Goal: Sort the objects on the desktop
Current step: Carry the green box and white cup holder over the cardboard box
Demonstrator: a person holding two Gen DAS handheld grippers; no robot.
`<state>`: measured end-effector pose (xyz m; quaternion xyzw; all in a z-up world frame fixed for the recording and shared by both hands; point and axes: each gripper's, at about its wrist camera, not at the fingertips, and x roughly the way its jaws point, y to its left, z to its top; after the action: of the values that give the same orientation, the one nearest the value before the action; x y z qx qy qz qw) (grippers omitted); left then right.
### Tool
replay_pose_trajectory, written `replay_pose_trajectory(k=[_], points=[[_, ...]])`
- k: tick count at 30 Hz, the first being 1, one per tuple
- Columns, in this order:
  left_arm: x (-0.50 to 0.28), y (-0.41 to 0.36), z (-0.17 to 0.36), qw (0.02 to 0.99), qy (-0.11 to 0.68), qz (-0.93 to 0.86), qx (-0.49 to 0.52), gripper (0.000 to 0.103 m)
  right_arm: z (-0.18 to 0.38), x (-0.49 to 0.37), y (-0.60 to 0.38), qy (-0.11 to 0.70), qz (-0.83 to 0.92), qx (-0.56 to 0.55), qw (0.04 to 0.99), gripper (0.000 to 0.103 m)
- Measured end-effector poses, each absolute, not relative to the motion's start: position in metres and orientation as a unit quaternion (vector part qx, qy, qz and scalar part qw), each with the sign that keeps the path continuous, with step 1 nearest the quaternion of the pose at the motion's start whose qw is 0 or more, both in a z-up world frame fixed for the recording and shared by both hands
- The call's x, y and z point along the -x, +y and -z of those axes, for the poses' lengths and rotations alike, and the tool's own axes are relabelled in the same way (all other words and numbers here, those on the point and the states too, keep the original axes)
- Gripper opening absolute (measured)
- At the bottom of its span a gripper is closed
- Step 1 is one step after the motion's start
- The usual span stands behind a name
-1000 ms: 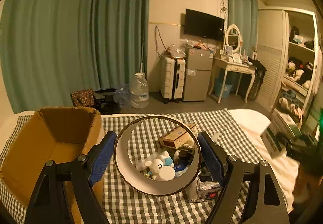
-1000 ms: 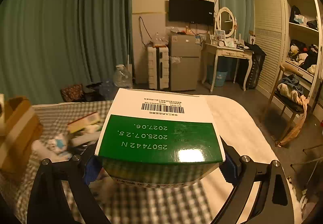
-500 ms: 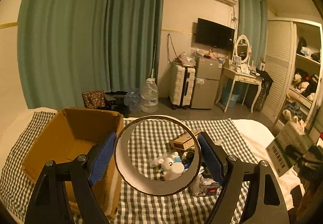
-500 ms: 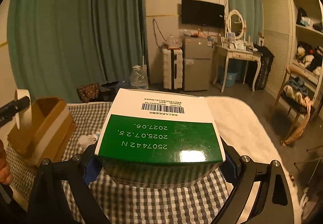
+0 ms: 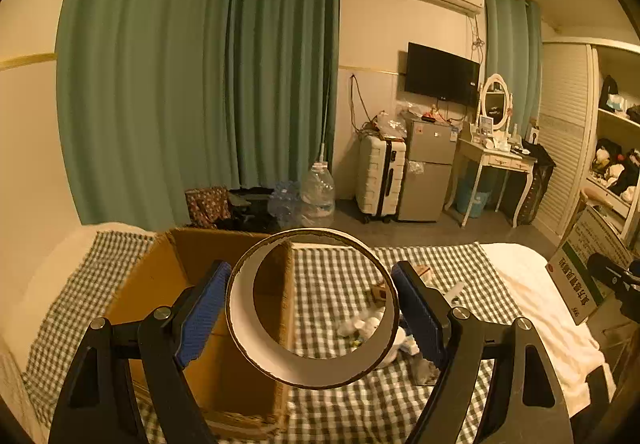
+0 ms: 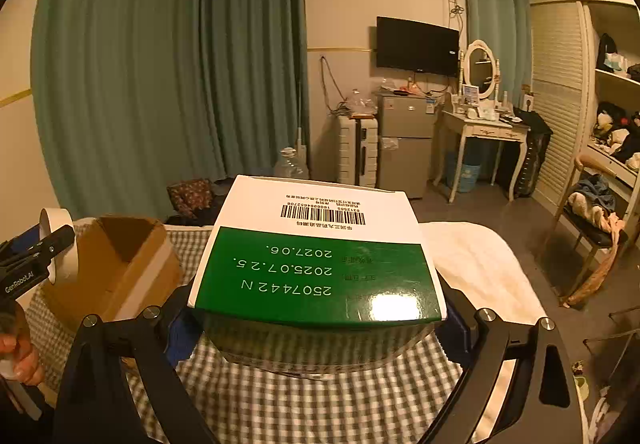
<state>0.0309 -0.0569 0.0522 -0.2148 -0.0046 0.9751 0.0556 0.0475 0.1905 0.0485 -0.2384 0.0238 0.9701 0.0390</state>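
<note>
Carrying two items toward one container, as judged from both views.

Left wrist view: the left gripper holds a tape roll by its outer rim, blue pads pressing on either side with the jaws spread wide to span it. The roll hangs over the near right wall of an open cardboard box, which stands on the checked cloth covering the surface below. Small unsorted items, blurred, lie on the cloth just right of the box. At the far right edge the green-and-white carton appears, held aloft in the other gripper.

Right wrist view: the right gripper clamps the green-and-white carton across its width, jaws wide, printed face up. The cardboard box sits at left, with the left gripper and its roll beside it.

Doing the step well, as a judgement: centre the roll over the box cavity, clear of the wall, before releasing, and lower it so it does not bounce out. Bring the carton in afterwards, not simultaneously, since the two grippers would crowd the opening. Keep the carton level; it is wide and could catch a wall.
</note>
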Motion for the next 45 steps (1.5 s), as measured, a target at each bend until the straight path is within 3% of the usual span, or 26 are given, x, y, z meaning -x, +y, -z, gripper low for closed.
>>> replay_pose_trajectory(k=[5, 22, 45], points=[[-0.034, -0.078, -0.067, 0.034, 0.016, -0.981, 0.192, 0.084, -0.058, -0.039, 0.162, 0.020, -0.971, 0.237, 0.022, 0.095], [-0.024, -0.171, -0.074, 0.004, -0.039, -0.981, 0.189, 0.084, -0.067, -0.018, 0.060, -0.008, -0.972, 0.231, -0.039, 0.095], [0.014, -0.253, -0.009, -0.015, -0.079, -0.960, 0.269, 0.084, -0.036, 0.030, -0.064, -0.063, -0.956, 0.253, -0.134, 0.095]])
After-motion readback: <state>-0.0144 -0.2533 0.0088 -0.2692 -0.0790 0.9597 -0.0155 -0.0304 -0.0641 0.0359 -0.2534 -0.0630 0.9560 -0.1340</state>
